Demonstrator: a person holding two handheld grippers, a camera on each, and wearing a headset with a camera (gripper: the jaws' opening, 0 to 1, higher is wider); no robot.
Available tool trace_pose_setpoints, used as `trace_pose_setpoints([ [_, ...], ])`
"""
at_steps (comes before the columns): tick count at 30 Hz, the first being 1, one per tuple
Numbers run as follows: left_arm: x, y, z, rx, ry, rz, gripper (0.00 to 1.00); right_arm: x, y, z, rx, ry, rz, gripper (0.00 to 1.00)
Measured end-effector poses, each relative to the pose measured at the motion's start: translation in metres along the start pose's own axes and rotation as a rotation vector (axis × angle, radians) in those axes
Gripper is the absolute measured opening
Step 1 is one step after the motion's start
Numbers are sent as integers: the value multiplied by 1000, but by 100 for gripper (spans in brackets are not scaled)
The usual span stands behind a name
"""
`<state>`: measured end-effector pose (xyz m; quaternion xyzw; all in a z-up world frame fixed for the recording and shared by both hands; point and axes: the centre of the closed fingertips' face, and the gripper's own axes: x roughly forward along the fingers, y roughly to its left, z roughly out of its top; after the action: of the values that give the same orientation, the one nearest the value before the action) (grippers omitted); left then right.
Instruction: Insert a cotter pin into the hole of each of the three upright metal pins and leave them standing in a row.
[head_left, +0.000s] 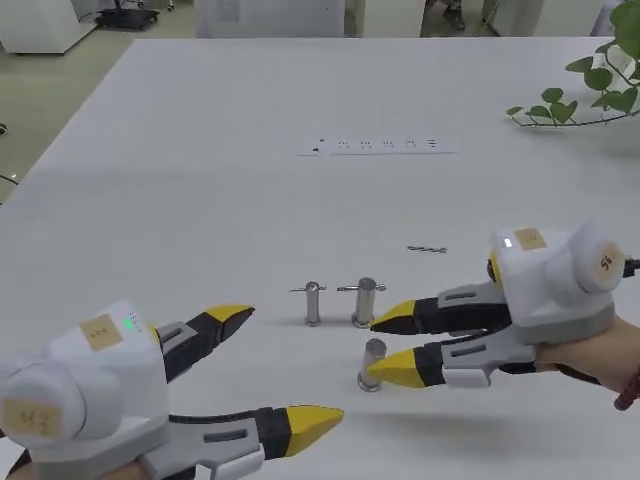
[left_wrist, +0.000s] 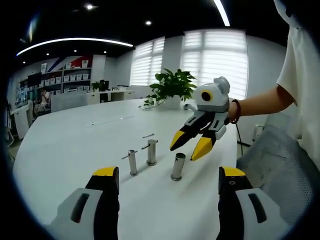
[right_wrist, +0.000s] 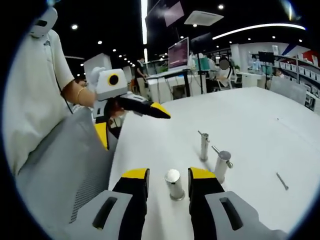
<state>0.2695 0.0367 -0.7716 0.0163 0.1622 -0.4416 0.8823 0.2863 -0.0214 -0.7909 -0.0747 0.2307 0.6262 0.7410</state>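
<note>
Three metal pins stand near the table's front. The thin pin (head_left: 313, 302) and the thicker pin (head_left: 364, 300) each carry a cotter pin through the top. The third pin (head_left: 372, 362) stands in front of them with no cotter pin showing. My right gripper (head_left: 385, 345) is open, its jaws on either side of that third pin (right_wrist: 173, 184) without closing on it. A loose cotter pin (head_left: 426, 249) lies flat on the table behind the row. My left gripper (head_left: 275, 370) is open and holds nothing, low at the front left, well clear of the pins (left_wrist: 151, 152).
The white table (head_left: 200, 200) stretches far back. A white power strip (head_left: 375, 146) lies across its middle. A potted plant (head_left: 590, 90) reaches in at the far right. A person's sleeve and a grey chair show beside the table in both gripper views.
</note>
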Motion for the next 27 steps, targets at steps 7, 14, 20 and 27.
trace_pose_setpoints([
  [7, 2, 0, 3, -1, -12, -5, 84, -11, -11, 9, 55, -17, -62, 37],
  [14, 3, 0, 3, -3, -11, -12, 85, -24, -31, 15, 74, -17, -125, 38],
  [20, 3, -1, 3, -7, -13, -16, 87, -32, -51, 18, 85, -2, -178, 38],
  [27, 3, -1, 4, -11, -14, -19, 90, -39, -75, 18, 103, 14, -233, 38],
])
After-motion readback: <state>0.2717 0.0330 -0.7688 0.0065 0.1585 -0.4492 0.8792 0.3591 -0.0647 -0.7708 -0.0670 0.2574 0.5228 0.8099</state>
